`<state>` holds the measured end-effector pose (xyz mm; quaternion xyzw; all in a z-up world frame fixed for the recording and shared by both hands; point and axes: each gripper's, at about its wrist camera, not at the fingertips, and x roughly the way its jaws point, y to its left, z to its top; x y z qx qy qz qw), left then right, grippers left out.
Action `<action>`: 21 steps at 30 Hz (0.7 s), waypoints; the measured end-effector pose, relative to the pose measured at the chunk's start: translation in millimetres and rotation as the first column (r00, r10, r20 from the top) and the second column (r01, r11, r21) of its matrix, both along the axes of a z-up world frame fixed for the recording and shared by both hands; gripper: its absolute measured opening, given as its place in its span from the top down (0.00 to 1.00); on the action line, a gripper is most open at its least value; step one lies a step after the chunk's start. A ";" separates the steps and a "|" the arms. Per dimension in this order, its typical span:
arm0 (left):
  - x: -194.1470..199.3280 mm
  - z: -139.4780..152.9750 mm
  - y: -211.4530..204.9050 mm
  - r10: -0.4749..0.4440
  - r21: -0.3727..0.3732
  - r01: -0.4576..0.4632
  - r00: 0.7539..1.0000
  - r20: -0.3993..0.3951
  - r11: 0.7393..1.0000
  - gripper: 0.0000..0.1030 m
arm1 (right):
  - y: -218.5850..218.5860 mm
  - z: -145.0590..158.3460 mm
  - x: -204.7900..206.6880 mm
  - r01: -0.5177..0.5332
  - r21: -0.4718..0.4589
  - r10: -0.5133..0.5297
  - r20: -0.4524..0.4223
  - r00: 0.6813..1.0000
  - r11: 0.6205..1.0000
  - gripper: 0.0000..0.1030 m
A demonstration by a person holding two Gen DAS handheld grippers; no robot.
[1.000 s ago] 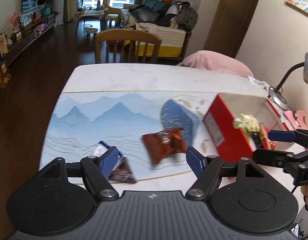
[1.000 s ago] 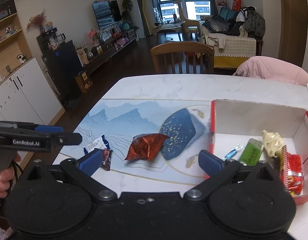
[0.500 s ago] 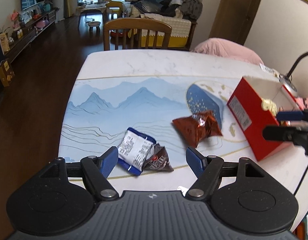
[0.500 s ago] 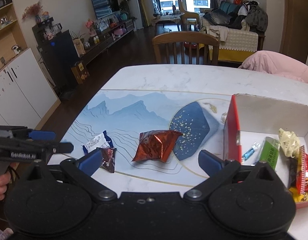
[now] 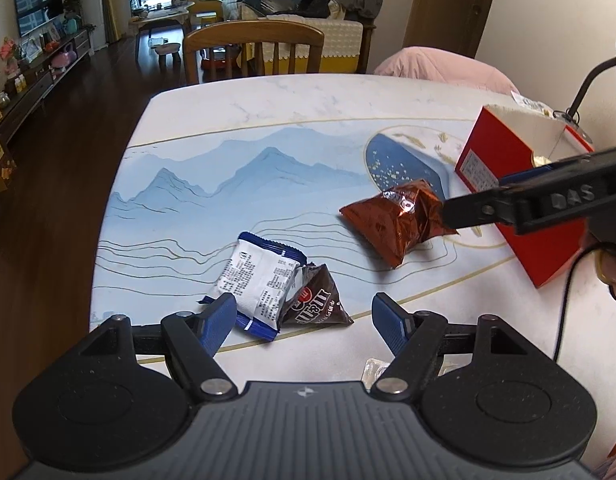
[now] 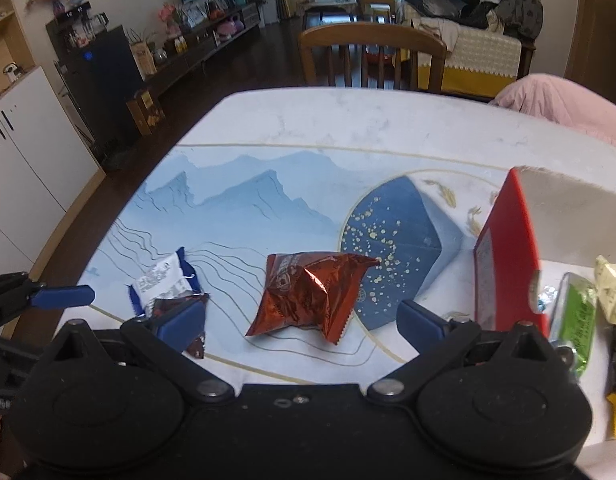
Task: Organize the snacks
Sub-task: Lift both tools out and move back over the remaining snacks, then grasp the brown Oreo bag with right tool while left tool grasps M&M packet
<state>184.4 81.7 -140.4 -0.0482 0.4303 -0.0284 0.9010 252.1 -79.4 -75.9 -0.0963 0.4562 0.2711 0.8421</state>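
A white-and-blue snack packet and a brown chocolate packet lie together on the table, just ahead of my open, empty left gripper. A shiny red-brown foil packet lies further right. My right gripper is open and empty, with the foil packet lying between its fingers. The red box at the right holds several snacks, such as a green packet. The two small packets show left in the right wrist view.
The table carries a blue mountain-print mat. The red box stands at the right edge, with a lamp stem behind it. A wooden chair stands at the far side. A clear wrapper lies near the front edge.
My left gripper has pulled back and left, from the foil packet to the two small packets. My right gripper has moved left from the box, now around the foil packet.
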 end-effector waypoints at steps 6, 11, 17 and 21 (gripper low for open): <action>7.9 -11.0 -10.4 -0.016 0.028 0.016 1.000 0.002 0.999 0.28 | 9.5 -20.3 16.1 0.015 -0.023 -0.015 -0.031 0.999 1.000 0.01; 15.0 -15.5 -21.5 -0.046 0.038 0.045 0.999 0.019 0.998 0.28 | 20.9 -33.4 28.3 0.025 -0.036 -0.027 -0.052 0.998 0.999 0.02; 25.7 -23.9 -26.8 -0.026 0.058 0.026 1.000 -0.009 0.998 0.28 | 30.0 -44.6 39.6 0.033 -0.046 -0.036 -0.075 0.997 0.998 0.02; 31.7 -31.1 -27.9 -0.027 0.070 0.029 0.999 -0.030 0.997 0.28 | 31.6 -51.4 44.5 0.045 -0.050 -0.050 -0.095 0.994 0.998 0.03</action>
